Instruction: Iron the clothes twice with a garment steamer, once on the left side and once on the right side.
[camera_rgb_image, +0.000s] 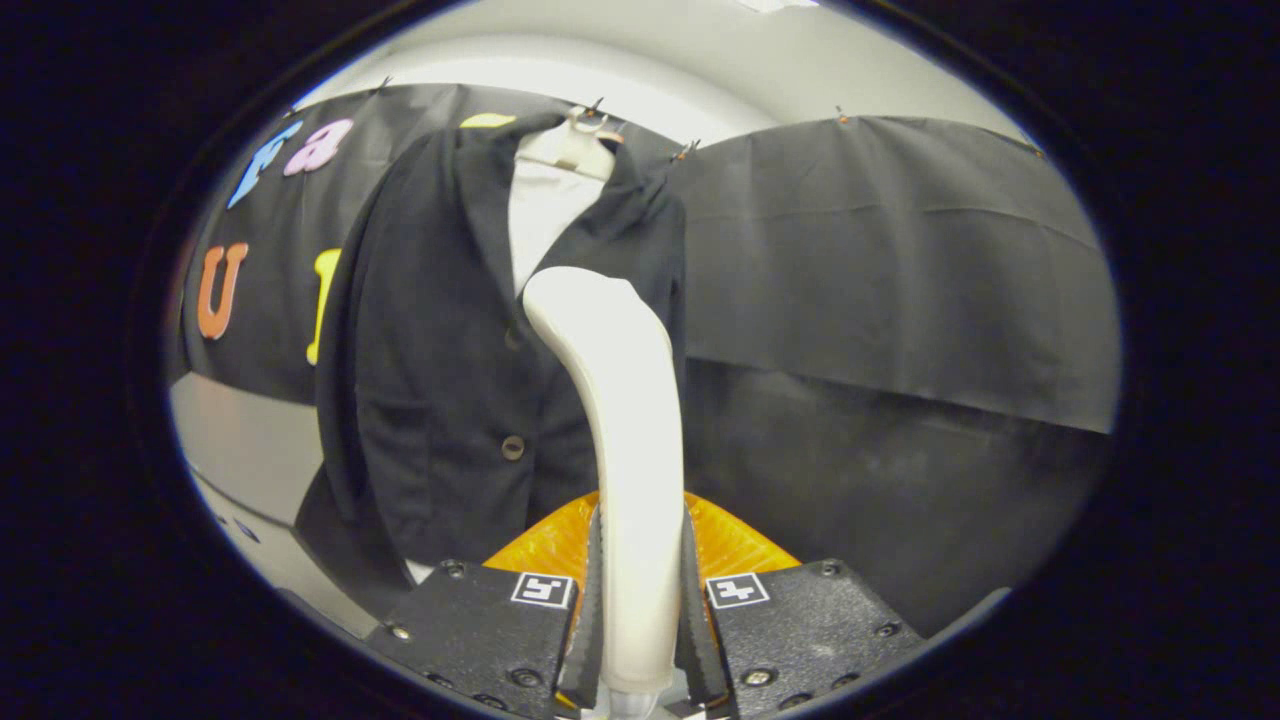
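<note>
Ahead on a hanger (572, 140), the jacket (450, 340) hangs against the booth wall. Between the tongs (640, 610), clamped tight, the steamer (620, 400) rises upright before its front. Judgement: keep the head flat, stroke slowly down one side.

Gripper (640, 640): two textured blocks with screws, each bearing a square black-and-white marker; ribbed pads (596, 600)

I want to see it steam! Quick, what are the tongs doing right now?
Tongs: closed on the white garment steamer, one finger pressing each side of its handle, its head raised in front of the dark jacket.
</note>
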